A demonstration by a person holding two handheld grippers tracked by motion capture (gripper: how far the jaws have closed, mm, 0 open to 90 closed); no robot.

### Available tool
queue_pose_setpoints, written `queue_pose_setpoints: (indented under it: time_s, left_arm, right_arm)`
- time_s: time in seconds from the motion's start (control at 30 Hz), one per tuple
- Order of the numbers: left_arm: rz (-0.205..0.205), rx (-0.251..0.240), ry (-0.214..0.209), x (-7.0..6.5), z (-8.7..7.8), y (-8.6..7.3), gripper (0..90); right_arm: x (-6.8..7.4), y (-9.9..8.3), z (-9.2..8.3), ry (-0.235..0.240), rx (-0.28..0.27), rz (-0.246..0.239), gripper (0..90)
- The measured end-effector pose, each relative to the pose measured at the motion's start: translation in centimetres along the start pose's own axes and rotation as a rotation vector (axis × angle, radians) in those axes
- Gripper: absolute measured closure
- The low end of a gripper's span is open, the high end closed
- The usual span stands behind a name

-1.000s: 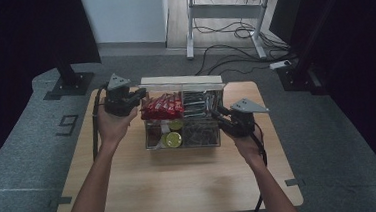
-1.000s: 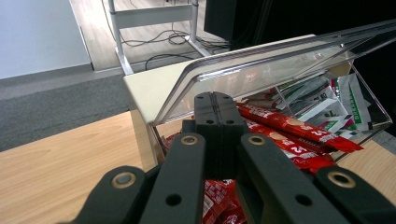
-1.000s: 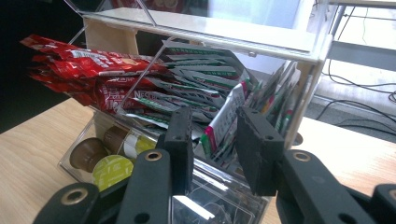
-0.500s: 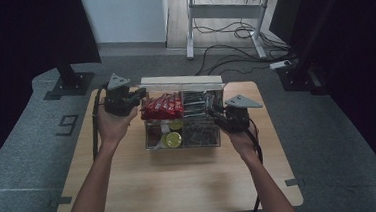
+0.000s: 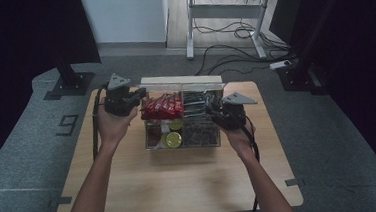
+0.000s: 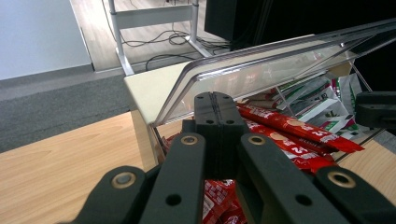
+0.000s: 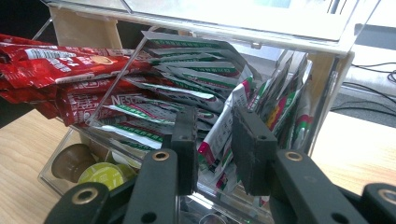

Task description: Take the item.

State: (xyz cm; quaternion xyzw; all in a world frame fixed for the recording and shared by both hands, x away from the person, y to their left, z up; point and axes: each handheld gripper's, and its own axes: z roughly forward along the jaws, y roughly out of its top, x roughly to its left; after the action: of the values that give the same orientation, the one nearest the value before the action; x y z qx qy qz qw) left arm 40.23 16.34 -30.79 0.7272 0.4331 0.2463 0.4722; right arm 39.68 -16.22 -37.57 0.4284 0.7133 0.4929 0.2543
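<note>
Sachets (image 7: 219,126), white with green and red print, stand packed in the back right compartment of a clear organiser box (image 5: 183,142) in the middle of a wooden table (image 5: 181,186). One sachet sits between the right gripper (image 7: 212,140) jaws, which have just been closing; whether the pads press it yet is unclear. Red snack sticks (image 5: 162,107) fill the neighbouring compartment. At the box's left edge, the left gripper (image 6: 215,109) is clenched on nothing, beneath the raised lid (image 6: 280,65).
</note>
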Motion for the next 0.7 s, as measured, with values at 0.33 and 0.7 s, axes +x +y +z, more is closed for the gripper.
queue_pose_setpoints:
  time_s: [0.33, 0.7]
  left_arm:
    - [0.003, 0.0, 0.003, -0.04, 0.0, -0.01, 90.0]
    - [0.007, -0.002, 0.007, -0.07, -0.07, 0.02, 90.0]
  right_arm:
    - [0.48, 0.17, 0.36, -0.025, 0.013, -0.008, 72.3]
    - [0.98, -0.1, 0.66, -0.048, 0.046, -0.025, 73.4]
